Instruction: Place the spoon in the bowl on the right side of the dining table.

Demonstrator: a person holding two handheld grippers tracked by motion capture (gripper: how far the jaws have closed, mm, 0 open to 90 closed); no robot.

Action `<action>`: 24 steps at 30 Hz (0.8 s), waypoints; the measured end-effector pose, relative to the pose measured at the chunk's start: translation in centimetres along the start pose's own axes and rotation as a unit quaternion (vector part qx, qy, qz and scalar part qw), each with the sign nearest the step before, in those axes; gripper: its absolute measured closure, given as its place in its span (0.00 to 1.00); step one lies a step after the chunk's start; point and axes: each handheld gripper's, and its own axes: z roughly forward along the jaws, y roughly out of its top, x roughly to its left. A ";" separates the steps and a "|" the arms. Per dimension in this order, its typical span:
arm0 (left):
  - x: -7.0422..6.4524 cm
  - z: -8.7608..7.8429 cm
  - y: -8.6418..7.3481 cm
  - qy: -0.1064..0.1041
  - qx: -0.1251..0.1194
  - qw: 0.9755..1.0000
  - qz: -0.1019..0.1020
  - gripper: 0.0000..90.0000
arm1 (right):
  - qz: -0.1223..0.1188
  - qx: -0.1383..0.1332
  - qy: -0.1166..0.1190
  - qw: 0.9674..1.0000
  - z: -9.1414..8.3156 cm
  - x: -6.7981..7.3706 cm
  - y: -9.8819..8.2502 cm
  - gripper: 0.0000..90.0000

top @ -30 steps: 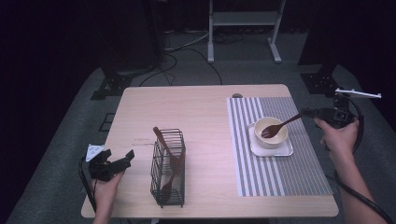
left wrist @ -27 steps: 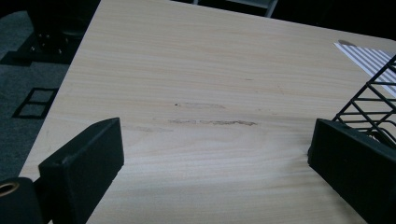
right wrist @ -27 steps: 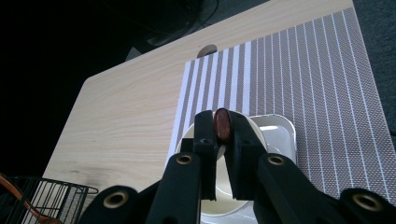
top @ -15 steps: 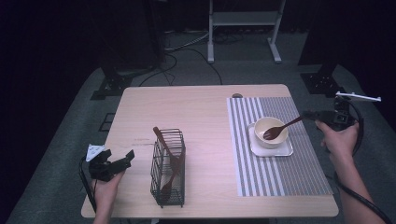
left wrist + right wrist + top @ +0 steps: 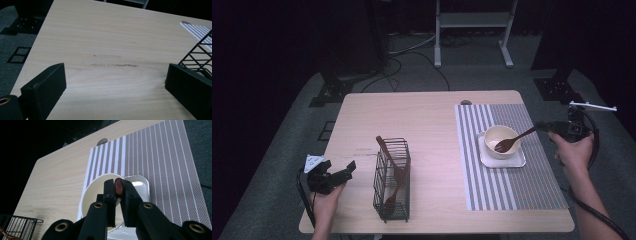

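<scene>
High view: the right gripper [image 5: 546,127] grasps the handle end of a brown wooden fork [image 5: 513,140], whose head rests inside the cream bowl [image 5: 500,138]; the bowl stands on a white square plate [image 5: 502,158] on the striped placemat [image 5: 532,180]. The step in hand appears to be setting the fork into the bowl. Lower the handle until it bears on the rim before releasing, so the fork does not tip the bowl or slide out. The left gripper [image 5: 348,168] rests at the table's [image 5: 422,115] near left edge, beside the wire basket [image 5: 392,181] holding more wooden utensils [image 5: 394,172]. Left gripper view: the jaws stand wide apart with nothing but bare table [image 5: 105,45] between them; keep this hand parked. Right gripper view: the jaws are clenched on the fork handle [image 5: 119,186], directly over the bowl [image 5: 97,192]. Open slowly and withdraw along the handle line.
</scene>
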 end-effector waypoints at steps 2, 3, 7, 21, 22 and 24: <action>0.0 0.0 0.0 0.000 0.000 1.000 0.000 0.03 | 0.002 0.002 0.000 1.000 0.2 -0.2 -0.1 0.92; 0.0 0.0 0.0 0.000 0.000 1.000 0.000 0.03 | 0.001 0.002 0.000 1.000 0.3 -0.3 -0.2 0.92; 0.0 0.0 0.0 0.000 -0.001 1.000 0.000 0.03 | 0.003 0.003 0.001 1.000 0.5 -0.5 -0.4 0.91; 0.0 0.0 0.0 0.001 -0.001 1.000 0.001 0.03 | 0.010 0.008 0.005 1.000 0.9 -1.1 -0.8 0.90; 0.0 0.0 0.0 0.001 -0.001 1.000 0.001 0.03 | 0.010 0.007 0.005 1.000 1.0 -1.1 -0.9 0.90; 0.0 0.0 0.0 0.001 -0.001 1.000 0.001 0.03 | 0.012 0.008 0.005 1.000 1.0 -1.2 -0.9 0.90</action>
